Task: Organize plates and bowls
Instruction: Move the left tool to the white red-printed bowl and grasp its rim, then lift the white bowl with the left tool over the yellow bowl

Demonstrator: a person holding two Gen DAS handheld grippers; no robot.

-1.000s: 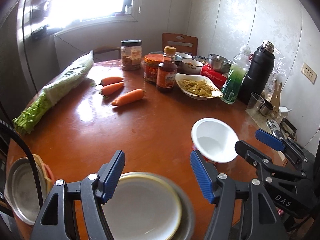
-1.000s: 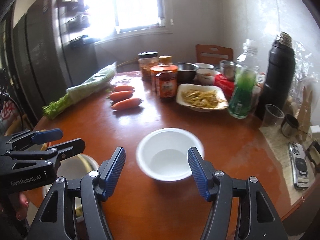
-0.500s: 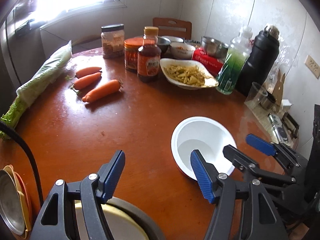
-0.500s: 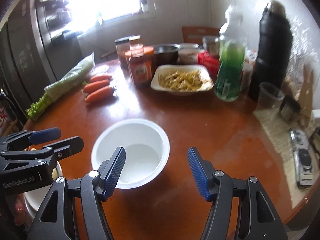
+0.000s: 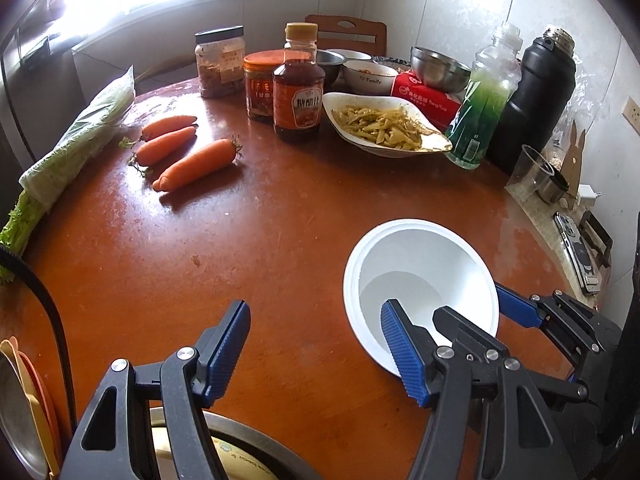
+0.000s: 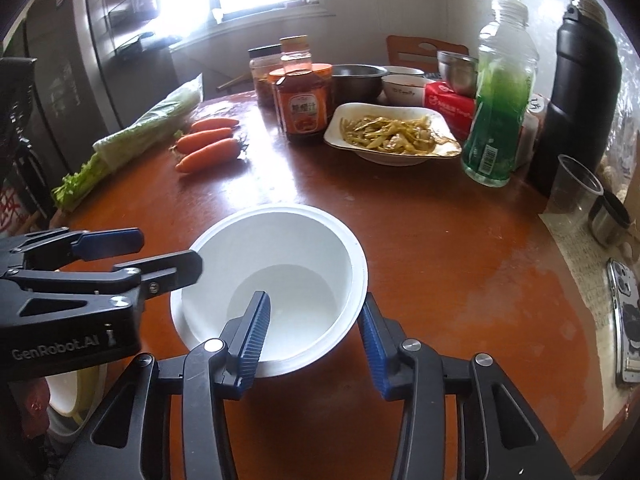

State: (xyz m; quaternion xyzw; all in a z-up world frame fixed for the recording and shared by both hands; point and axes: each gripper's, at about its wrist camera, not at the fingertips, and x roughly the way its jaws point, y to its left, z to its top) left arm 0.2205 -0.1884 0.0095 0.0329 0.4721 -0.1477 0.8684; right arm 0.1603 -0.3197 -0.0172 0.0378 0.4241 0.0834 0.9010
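A white bowl (image 5: 420,276) stands on the brown round table (image 5: 260,240); it also shows in the right wrist view (image 6: 280,276). My right gripper (image 6: 314,332) is open and straddles the bowl's near right rim, one finger inside, one outside. My left gripper (image 5: 316,344) is open; its right finger is in front of the bowl's near left rim, its left finger over bare table. A plate stack (image 5: 240,456) with a yellow-rimmed plate lies under the left gripper at the table's near edge.
Carrots (image 5: 196,164), bagged greens (image 5: 76,140), jars, a sauce bottle (image 5: 298,88), a dish of food (image 5: 384,128), a green bottle (image 5: 484,100), a black flask (image 5: 536,100) and metal bowls (image 5: 438,68) fill the far table. A phone (image 6: 624,312) lies right. Plates (image 5: 24,408) stand at left.
Both grippers have moved forward to the white bowl. The right gripper's fingers now straddle its rim. The plate stack has slid under the left gripper.
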